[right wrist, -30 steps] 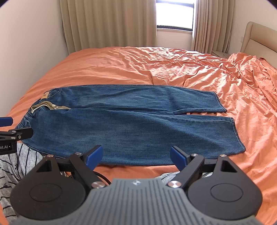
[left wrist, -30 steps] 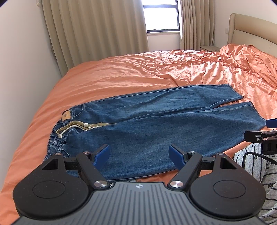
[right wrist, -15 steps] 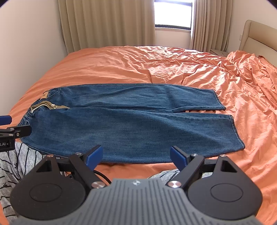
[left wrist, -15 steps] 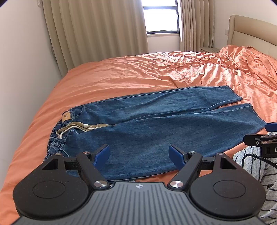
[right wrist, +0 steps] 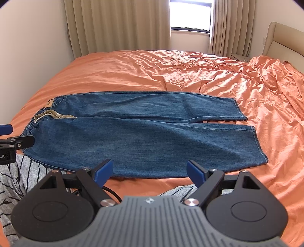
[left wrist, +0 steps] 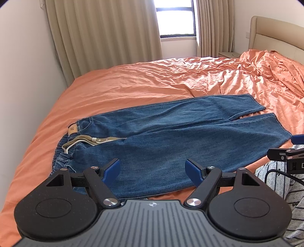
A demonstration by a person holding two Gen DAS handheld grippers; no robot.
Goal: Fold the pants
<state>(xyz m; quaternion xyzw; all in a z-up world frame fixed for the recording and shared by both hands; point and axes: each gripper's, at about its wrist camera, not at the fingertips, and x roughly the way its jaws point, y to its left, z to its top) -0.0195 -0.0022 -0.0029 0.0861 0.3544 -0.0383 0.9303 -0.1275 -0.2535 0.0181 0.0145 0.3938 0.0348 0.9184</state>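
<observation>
- The pants (left wrist: 171,136) lie spread flat on the orange bed (left wrist: 133,83), waistband to the left, two legs side by side running right.
- The left wrist view shows the waistband's tan drawstring (left wrist: 89,141) and label clearly; the right wrist view shows both leg hems (right wrist: 252,136) in full.
- Left gripper (left wrist: 153,169) hangs over the near leg's edge, fingers apart, holding nothing.
- Right gripper (right wrist: 150,170) hangs near the same edge, fingers apart, holding nothing.
- Beige curtains (right wrist: 117,26) flank a window (right wrist: 190,13); a headboard (right wrist: 281,49) stands at right.
- Grey patterned clothing (right wrist: 20,174) shows between the grippers.

Bright window (left wrist: 175,18) daylight, fisheye-warped edges
</observation>
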